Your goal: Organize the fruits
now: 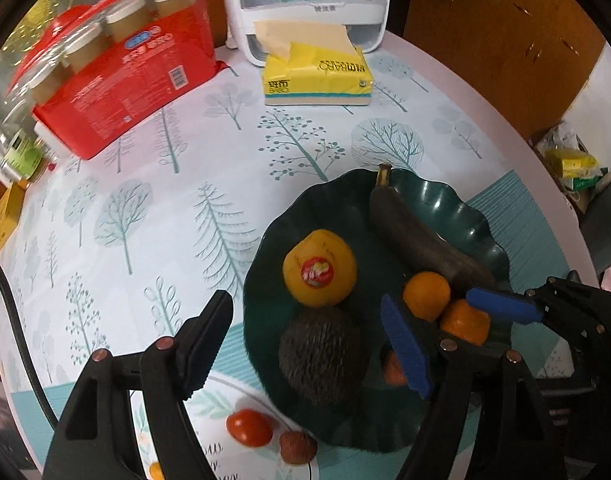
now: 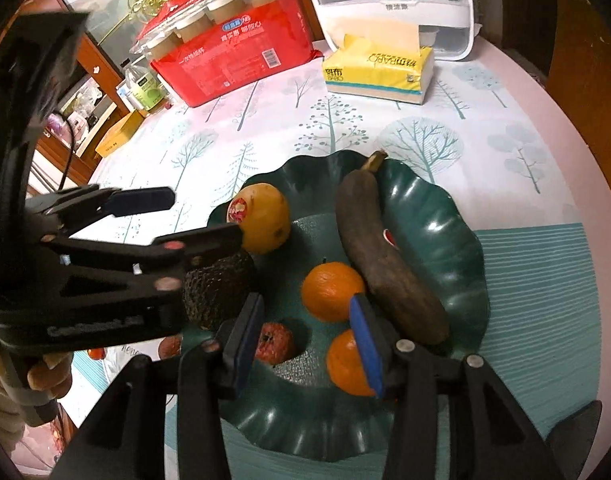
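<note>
Tree-patterned cloth covers the round bench [image 2: 505, 80], which carries a dark green scalloped bowl [image 2: 457, 216] full of fruit.

Right hand-held gripper [image 2: 311, 344] hangs over the bowl's 6 o'clock edge, released, its blue-padded fingers spread with nothing between them. A reddish lychee [image 2: 275, 342] lies in the bowl just beside the left finger, and an orange [image 2: 345, 364] sits against the right finger at the bowl's 5 o'clock. A second orange [image 2: 331, 290] lies near the bowl's middle, touching a blackened banana [image 2: 385, 256] that runs from 12 o'clock down to 4 o'clock. A yellow fruit with a red sticker [image 2: 263, 216] rests at the bowl's 10 o'clock, and a dark rough-skinned avocado [image 2: 217, 292] lies below it at 8 o'clock.

Left hand-held gripper [image 1: 305, 344] is also released, jaws wide apart: one finger is over the cloth outside the bowl, the other over the bowl by the oranges. Outside the bowl, at its 7 o'clock in the left wrist view, a small red tomato [image 1: 249, 427] and another lychee [image 1: 298, 447] lie close together on the cloth.

Farther off, toward 12 o'clock, stand a yellow tissue pack [image 2: 379, 70], a red pack of cups [image 2: 241, 44] and a white appliance [image 2: 389, 4].
</note>
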Available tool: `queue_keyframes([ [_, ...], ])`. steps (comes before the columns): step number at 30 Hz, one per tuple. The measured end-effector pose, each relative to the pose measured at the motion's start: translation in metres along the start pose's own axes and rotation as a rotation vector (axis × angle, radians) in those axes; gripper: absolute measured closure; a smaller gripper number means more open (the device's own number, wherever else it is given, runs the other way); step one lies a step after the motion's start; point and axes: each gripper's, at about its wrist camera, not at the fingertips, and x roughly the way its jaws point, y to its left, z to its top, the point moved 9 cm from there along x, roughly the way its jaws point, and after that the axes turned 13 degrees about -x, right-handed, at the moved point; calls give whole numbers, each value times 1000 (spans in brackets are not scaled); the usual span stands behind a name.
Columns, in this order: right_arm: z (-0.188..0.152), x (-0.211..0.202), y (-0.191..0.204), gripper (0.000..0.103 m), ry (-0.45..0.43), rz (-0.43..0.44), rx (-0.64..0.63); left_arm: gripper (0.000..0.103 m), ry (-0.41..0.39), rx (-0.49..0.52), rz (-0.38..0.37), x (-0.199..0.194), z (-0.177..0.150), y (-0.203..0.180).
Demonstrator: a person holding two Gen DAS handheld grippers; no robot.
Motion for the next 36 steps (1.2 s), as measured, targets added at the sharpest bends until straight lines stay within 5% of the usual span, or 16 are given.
queue_keyframes([
  [21, -2, -84, 45, 58, -134, -61, 22, 28, -129, -49, -41, -121, -41, 26],
  [36, 1, -109, 136, 58, -182, -68, -47, 25, -225, -151, -27, -188, -85, 129],
])
